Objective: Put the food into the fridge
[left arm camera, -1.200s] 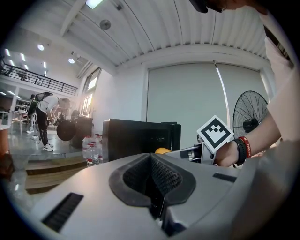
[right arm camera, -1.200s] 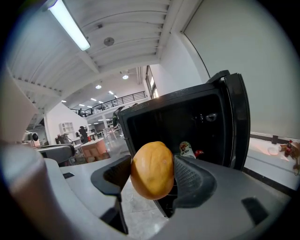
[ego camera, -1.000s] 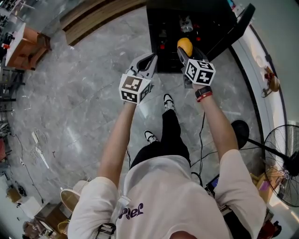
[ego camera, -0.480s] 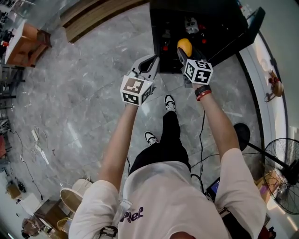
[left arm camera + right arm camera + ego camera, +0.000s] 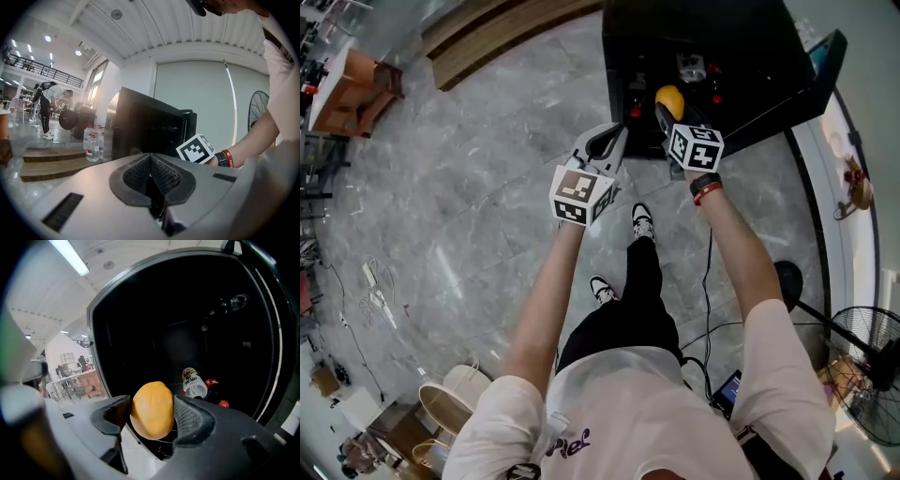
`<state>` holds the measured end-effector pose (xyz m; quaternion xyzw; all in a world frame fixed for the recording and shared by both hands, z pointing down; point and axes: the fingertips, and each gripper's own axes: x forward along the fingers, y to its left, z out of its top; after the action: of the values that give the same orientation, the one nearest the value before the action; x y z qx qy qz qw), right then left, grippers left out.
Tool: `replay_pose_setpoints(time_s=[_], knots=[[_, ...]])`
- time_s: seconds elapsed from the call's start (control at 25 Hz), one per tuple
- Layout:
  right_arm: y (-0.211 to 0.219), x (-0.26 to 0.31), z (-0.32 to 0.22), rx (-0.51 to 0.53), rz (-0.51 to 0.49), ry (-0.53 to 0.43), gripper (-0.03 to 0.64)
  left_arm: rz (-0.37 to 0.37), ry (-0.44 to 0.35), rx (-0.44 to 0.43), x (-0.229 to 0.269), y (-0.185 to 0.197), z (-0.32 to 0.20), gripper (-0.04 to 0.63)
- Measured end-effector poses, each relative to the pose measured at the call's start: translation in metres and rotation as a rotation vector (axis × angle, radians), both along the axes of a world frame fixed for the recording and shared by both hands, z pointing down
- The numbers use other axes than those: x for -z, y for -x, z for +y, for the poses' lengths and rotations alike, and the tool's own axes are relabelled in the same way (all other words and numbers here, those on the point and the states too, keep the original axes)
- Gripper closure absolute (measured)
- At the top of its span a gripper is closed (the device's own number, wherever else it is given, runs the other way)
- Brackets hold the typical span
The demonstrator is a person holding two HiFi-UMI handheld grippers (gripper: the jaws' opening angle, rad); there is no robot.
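A yellow-orange mango (image 5: 152, 409) sits between the pads of my right gripper (image 5: 151, 414), which is shut on it. The mango (image 5: 669, 97) hangs at the open front of the small black fridge (image 5: 750, 56). Inside the dark fridge (image 5: 154, 329) lie a white-capped bottle (image 5: 193, 383) and a dark bottle with a red cap (image 5: 216, 393). My left gripper (image 5: 151, 177) is shut with nothing in it. It hovers to the left of the right gripper (image 5: 661, 111), just before the fridge's front, as the left gripper (image 5: 609, 141) shows in the head view.
The fridge door (image 5: 811, 70) stands open at the right. Grey marble floor (image 5: 478, 187) spreads to the left. A floor fan (image 5: 867, 361) stands at the lower right, and the person's feet (image 5: 640, 220) are just behind the grippers. Water bottles (image 5: 93, 143) stand on a wooden step left of the fridge.
Both grippers have sunk and moved nearer the fridge opening, the right one carrying the mango. The fridge now fills more of the head view.
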<state>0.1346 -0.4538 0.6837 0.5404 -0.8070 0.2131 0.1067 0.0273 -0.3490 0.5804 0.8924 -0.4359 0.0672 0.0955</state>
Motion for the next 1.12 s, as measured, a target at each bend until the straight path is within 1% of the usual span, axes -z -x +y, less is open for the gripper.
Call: replay_pose_setpoints(time_s=[0.2,0.32,0.48,0.84,1.12], knots=[[-0.002,-0.019,-0.024,-0.023,-0.004,0.011,0.314,-0.005,0.003,-0.003,-0.013,-0.002,-0.013,0.577],[-0.003,-0.03,-0.041,-0.04,-0.005,0.017,0.314,-0.004,0.009,0.009,-0.021,0.001,-0.022,0.577],[-0.004,-0.042,-0.059,-0.045,0.015,0.004,0.314,-0.003,0.02,0.014,-0.034,0.001,-0.028,0.577],[0.0,-0.06,-0.092,-0.036,0.079,-0.041,0.314,0.03,0.041,0.041,-0.05,0.003,-0.037,0.577],[0.01,-0.073,-0.118,-0.029,0.106,-0.04,0.314,0.022,0.049,0.046,-0.064,0.005,-0.04,0.577]])
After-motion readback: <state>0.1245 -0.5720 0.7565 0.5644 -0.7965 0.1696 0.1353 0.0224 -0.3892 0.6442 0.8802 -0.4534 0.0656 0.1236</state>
